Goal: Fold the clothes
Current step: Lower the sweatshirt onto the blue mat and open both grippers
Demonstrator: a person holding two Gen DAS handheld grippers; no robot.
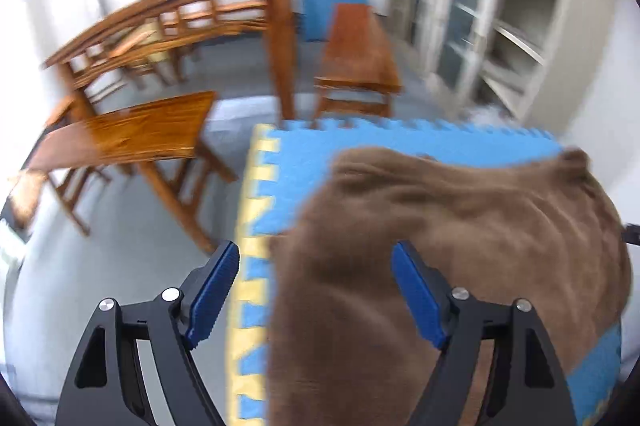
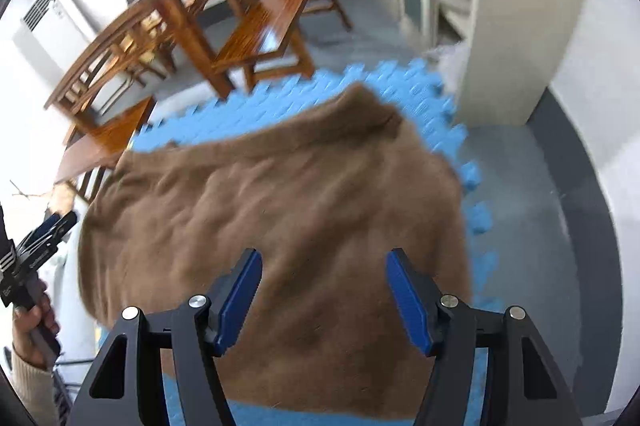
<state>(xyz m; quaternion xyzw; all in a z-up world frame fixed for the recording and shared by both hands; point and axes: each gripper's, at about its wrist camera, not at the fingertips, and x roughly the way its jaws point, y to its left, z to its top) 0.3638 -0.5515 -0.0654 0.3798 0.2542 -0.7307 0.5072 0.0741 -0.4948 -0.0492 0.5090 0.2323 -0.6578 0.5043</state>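
Both grippers tilt steeply down over a brown garment (image 2: 280, 210) that lies on a blue foam mat (image 1: 320, 162) made of interlocking tiles, with a yellow border strip (image 1: 250, 266) along its left edge.

The left gripper (image 1: 316, 290) stands with its 2 blue-padded fingers (image 1: 212, 290) spread wide. Nothing sits between the pads; the left finger hangs over the yellow strip and grey floor (image 1: 120, 226), the right finger over the garment's left part. In the right wrist view the left gripper (image 2: 48, 230) shows at the far left edge, held by a hand (image 2: 32, 322) with a beige knitted cuff, beside the garment's left side.

The right gripper (image 2: 322, 290) also stands apart, somewhat less wide, with its blue pads above the near middle of the garment and not pressing on it. Whether the fingertips touch the cloth I cannot tell.

The garment lies spread and fairly flat, rumpled with soft creases. Its long axis runs left to right across the mat in the right wrist view; a raised corner or fold (image 2: 372, 110) points away toward the beige cabinet (image 2: 512, 26). Both views are motion-blurred.

Beyond the mat stand wooden benches (image 1: 360, 50) and a wooden table (image 2: 152, 26). No writing or label can be read anywhere.
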